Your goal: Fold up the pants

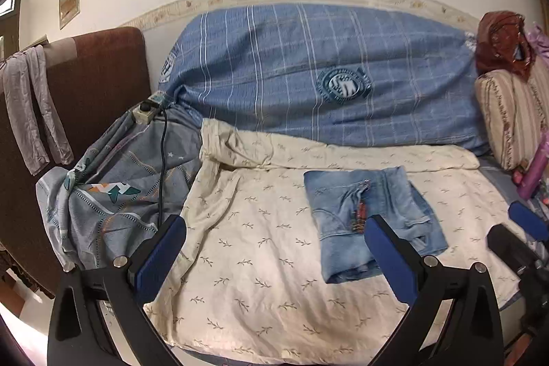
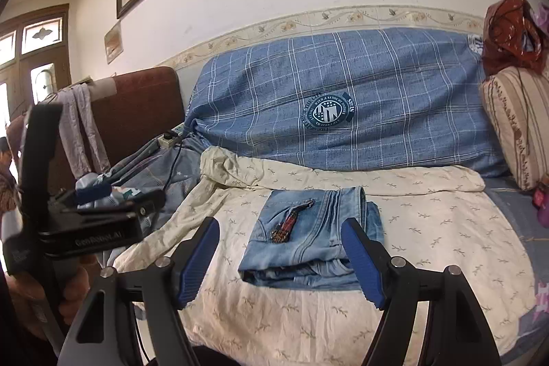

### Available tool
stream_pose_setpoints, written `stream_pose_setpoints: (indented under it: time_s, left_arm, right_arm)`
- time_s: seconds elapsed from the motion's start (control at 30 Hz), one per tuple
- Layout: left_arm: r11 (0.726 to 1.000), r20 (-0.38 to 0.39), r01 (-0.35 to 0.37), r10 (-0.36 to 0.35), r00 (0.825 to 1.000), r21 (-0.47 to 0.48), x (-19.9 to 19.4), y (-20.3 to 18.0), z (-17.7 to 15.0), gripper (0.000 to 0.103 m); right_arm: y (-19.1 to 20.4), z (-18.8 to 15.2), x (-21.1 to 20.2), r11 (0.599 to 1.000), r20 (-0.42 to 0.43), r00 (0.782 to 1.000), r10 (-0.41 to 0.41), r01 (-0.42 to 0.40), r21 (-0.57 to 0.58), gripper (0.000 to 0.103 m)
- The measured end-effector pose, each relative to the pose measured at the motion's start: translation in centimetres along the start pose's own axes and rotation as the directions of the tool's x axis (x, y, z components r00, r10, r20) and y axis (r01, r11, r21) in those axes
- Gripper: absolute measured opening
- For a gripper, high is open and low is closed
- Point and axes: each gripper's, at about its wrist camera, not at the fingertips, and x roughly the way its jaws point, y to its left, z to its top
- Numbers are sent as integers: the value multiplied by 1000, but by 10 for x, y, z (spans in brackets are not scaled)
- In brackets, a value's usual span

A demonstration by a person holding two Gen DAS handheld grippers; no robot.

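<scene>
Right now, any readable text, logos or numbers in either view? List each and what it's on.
"GenRobot.AI": white lettering on the black body of the left tool, seen from the right wrist view; slightly blurred.
Round crest on the blue plaid cover: ring lettering too small to read.
Second crest at the cover's left end: unreadable.
Embroidered patch on the folded jeans: no legible text.
</scene>
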Motion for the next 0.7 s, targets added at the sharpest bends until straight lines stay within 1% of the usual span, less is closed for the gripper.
stream_pose_setpoints:
  time_s: [0.13,0.33,0.5,0.7]
  left_arm:
    - [1000,-24,-20,20,1000,12,18,1,6,103]
    - [998,-51,-51,52,997,32,36,-1,13,103]
    - [997,-55,-64,67,996,50,38,-7,14,103]
    - [994,-35,-77,80,996,73,28,-15,15,103]
  right_arm:
    - [-7,9,20,1000,-2,1000,6,-6,23,76]
    - [-11,16,43,1000,-17,1000,-4,5,18,76]
    - [-19,14,42,1000,-16,1000,-9,10,29,76]
    - [-26,15,30,999,0,1000,-17,17,43,76]
